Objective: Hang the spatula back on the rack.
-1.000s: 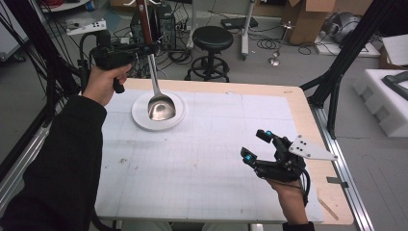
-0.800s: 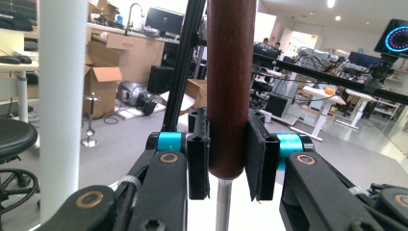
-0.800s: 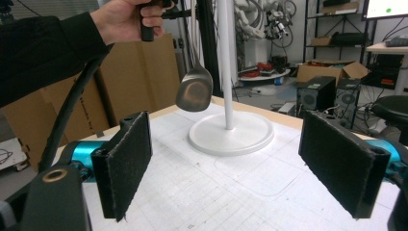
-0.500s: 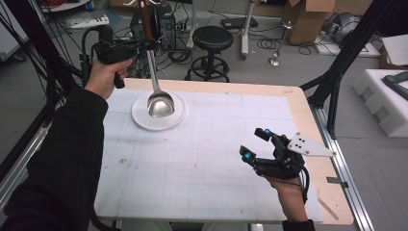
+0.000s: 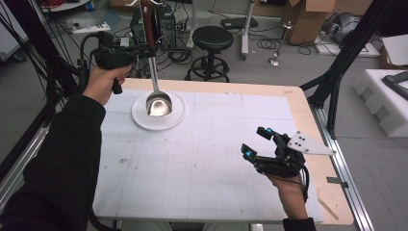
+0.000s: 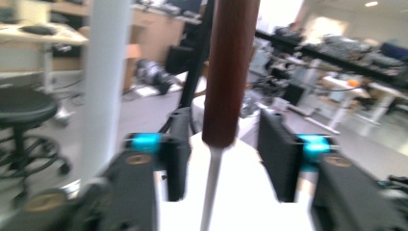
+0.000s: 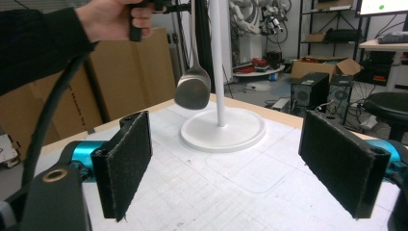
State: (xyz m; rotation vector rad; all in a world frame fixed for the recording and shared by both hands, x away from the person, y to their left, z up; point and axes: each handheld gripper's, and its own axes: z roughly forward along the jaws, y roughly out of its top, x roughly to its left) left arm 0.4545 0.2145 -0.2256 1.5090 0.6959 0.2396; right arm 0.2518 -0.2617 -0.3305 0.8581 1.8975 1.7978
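1. The ladle (image 5: 155, 82) is seen hanging upright from a hook at the top of the white stand (image 5: 159, 118). Its long axis runs vertical, with the brown wooden handle (image 6: 230, 72) above and the metal bowl (image 7: 192, 90) below, just over the stand's round base.
2. The left hand-held gripper (image 5: 144, 48) is held level at the handle, at the far left of the worktop (image 5: 202, 159). Its jaws have just been opening; in the left gripper view the handle is seen between them with a gap on each side, so nothing is gripped.
3. The right hand-held gripper (image 5: 257, 142) is held low over the near right part of the worktop, jaws wide apart and empty, well apart from the ladle.
4. The left hand is judged much the nearer; a withdrawal straight back from the handle seems called for, so that the hanging ladle is not set swinging.
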